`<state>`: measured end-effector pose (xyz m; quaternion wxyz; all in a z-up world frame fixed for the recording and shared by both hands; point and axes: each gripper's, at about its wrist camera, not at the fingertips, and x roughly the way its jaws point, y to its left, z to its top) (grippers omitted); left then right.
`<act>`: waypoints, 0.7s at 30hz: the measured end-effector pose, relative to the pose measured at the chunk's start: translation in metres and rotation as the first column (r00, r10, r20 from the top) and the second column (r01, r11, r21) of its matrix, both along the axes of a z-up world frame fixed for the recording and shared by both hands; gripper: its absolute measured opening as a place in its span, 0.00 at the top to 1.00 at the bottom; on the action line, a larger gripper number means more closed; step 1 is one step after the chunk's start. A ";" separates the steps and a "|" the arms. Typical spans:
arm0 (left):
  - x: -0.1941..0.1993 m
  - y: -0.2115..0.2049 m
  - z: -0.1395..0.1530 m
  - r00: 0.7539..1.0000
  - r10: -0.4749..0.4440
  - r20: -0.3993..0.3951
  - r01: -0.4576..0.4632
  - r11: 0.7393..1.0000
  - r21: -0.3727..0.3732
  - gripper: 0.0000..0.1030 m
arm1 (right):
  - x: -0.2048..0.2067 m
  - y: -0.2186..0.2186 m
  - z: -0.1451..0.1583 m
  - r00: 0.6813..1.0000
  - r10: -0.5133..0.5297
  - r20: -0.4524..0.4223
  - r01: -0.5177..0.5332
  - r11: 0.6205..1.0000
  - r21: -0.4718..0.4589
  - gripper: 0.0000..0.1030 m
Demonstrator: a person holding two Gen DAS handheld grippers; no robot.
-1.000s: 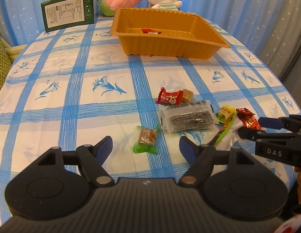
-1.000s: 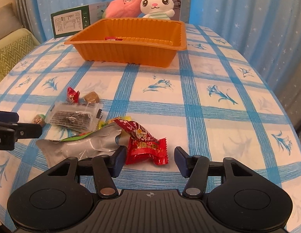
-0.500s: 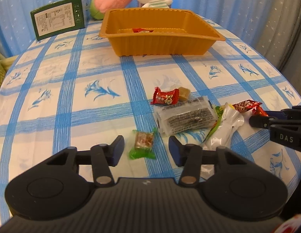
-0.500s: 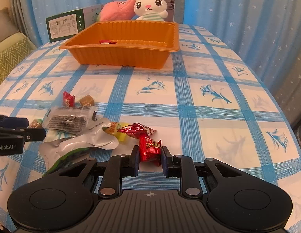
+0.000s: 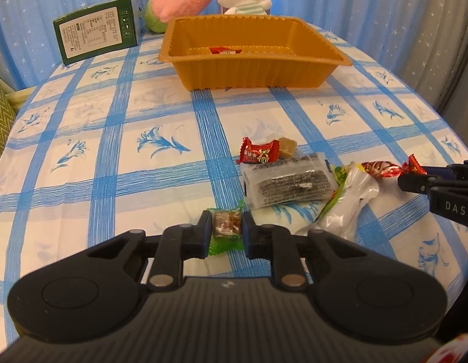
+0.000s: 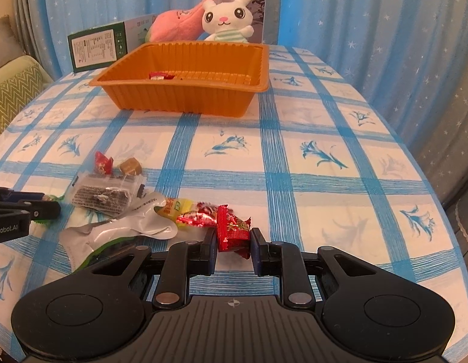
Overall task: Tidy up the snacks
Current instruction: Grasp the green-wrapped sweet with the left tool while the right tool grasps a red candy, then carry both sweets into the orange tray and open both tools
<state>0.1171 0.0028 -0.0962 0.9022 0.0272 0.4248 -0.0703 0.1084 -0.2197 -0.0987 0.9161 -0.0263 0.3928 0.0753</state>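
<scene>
A table under a blue-checked floral tablecloth (image 5: 119, 139) fills the view, star-printed blue curtains (image 6: 370, 15) behind it. My left gripper (image 5: 224, 230) clamps a green-wrapped candy (image 5: 226, 227); my right gripper (image 6: 234, 242) clamps a red-wrapped candy (image 6: 234, 231). Just beyond lie a clear dark-snack packet (image 5: 290, 183) and a silver pouch (image 6: 125, 227). Farther off stands one orange tray (image 5: 252, 72) holding one red candy (image 5: 223, 50), then one green box (image 5: 96, 30) and two plush toys (image 6: 225, 18).
</scene>
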 end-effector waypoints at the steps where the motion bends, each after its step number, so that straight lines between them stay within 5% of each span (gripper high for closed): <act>1: -0.002 0.000 0.003 1.000 0.002 0.006 -0.002 1.000 -0.002 0.82 | -0.001 0.000 0.002 1.000 0.000 0.004 0.000 1.000 0.002 0.78; 21: -0.017 -0.002 0.054 0.997 0.018 0.079 -0.014 0.999 -0.043 0.82 | -0.015 0.003 0.045 0.997 0.010 0.071 -0.013 0.999 0.033 0.78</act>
